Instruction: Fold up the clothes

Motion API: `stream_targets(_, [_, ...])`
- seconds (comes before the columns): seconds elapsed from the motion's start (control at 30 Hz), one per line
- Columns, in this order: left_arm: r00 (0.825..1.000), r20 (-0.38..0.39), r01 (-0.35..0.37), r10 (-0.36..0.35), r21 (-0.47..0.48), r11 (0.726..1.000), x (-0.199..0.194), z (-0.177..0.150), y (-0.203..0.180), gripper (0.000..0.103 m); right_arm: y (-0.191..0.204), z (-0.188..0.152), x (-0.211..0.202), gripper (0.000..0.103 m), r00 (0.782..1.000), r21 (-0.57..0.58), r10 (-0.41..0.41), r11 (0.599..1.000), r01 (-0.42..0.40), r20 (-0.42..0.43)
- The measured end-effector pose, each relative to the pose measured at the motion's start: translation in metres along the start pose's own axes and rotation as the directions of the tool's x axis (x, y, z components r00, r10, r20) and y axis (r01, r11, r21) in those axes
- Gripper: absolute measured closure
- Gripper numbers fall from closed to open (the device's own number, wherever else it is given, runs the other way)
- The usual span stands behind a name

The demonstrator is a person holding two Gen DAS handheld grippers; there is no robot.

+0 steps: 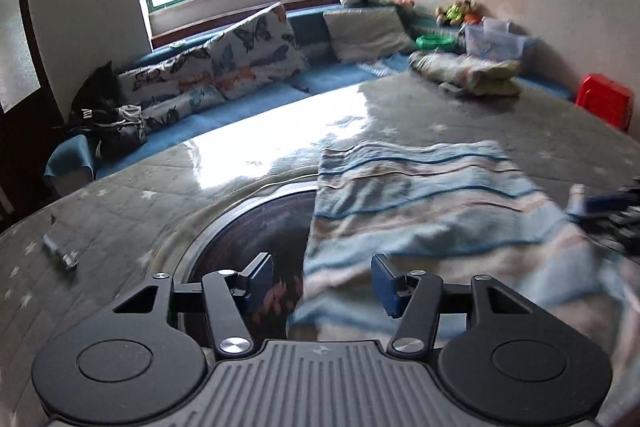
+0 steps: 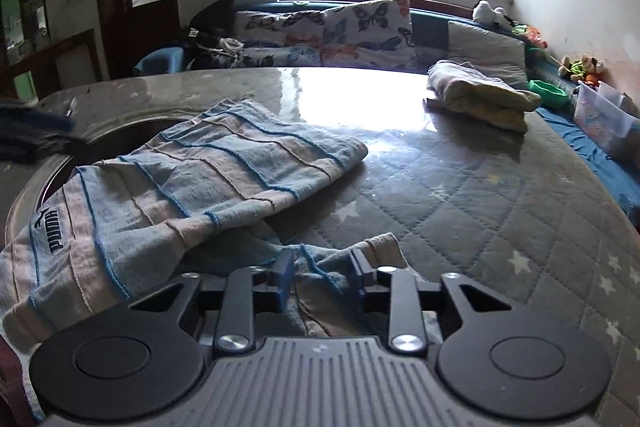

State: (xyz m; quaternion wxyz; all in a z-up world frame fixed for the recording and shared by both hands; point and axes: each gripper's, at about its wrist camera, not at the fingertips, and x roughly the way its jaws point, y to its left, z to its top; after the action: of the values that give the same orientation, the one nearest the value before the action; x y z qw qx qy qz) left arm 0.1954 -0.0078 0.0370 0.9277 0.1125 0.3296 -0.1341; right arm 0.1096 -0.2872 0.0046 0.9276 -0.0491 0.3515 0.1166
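A blue and beige striped garment (image 1: pixel 432 203) with a Puma logo lies partly folded on the round grey quilted table (image 1: pixel 520 123). My left gripper (image 1: pixel 322 281) is open, low over the garment's near left edge, with nothing between its fingers. The right gripper shows at the right edge (image 1: pixel 612 215), blurred. In the right wrist view the garment (image 2: pixel 208 171) spreads to the left. My right gripper (image 2: pixel 322 269) is open, its fingers either side of a bunched part of the garment's near edge (image 2: pixel 320 259).
A folded pale yellow and white cloth pile (image 2: pixel 480 95) lies at the table's far side. A dark round inset (image 1: pixel 256 231) sits in the table's middle. A small metal object (image 1: pixel 60 255) lies at left. Butterfly cushions (image 1: pixel 224 63), a red stool (image 1: pixel 604 99) and toys surround the table.
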Motion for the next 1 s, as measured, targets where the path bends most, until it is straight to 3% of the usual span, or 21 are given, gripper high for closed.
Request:
stream_targets(0.3, [0.995, -0.088, 0.042, -0.042, -0.002, 0.999, 0.077, 0.024, 0.005, 0.047, -0.005, 0.001, 0.007, 0.066, 0.999, -0.013, 0.013, 1.000, -0.014, -0.029])
stream_targets(0.4, [0.992, -0.101, 0.069, -0.071, -0.018, 0.997, 0.087, 0.023, 0.007, 0.059, -0.005, 0.001, 0.008, 0.066, 0.999, -0.021, 0.013, 1.000, -0.014, -0.031])
stream_targets(0.53, [0.990, -0.091, 0.103, -0.108, -0.056, 0.993, 0.085, 0.021, 0.010, 0.092, -0.002, 0.002, 0.009, 0.065, 0.999, -0.042, 0.006, 0.999, -0.008, -0.031])
stream_targets(0.57, [0.991, -0.087, 0.098, -0.102, -0.055, 0.994, 0.084, 0.020, 0.010, 0.095, -0.001, 0.001, 0.009, 0.065, 1.000, -0.048, 0.004, 0.999, -0.005, -0.031])
stream_targets(0.73, [1.000, -0.002, -0.017, 0.017, -0.061, 0.998, 0.050, 0.018, 0.019, 0.097, -0.003, 0.001, 0.012, 0.064, 0.999, -0.045, -0.003, 0.999, 0.002, -0.033])
stream_targets(0.87, [0.984, 0.056, -0.163, 0.169, -0.099, 0.982, 0.010, 0.010, 0.038, 0.097, -0.003, 0.001, 0.013, 0.063, 0.999, -0.044, -0.007, 0.999, 0.006, -0.036])
stream_targets(1.0, [0.965, -0.006, -0.258, 0.262, -0.189, 0.947, -0.015, -0.014, 0.067, 0.097, 0.000, 0.002, 0.013, 0.063, 0.999, -0.067, -0.016, 0.998, 0.013, -0.046])
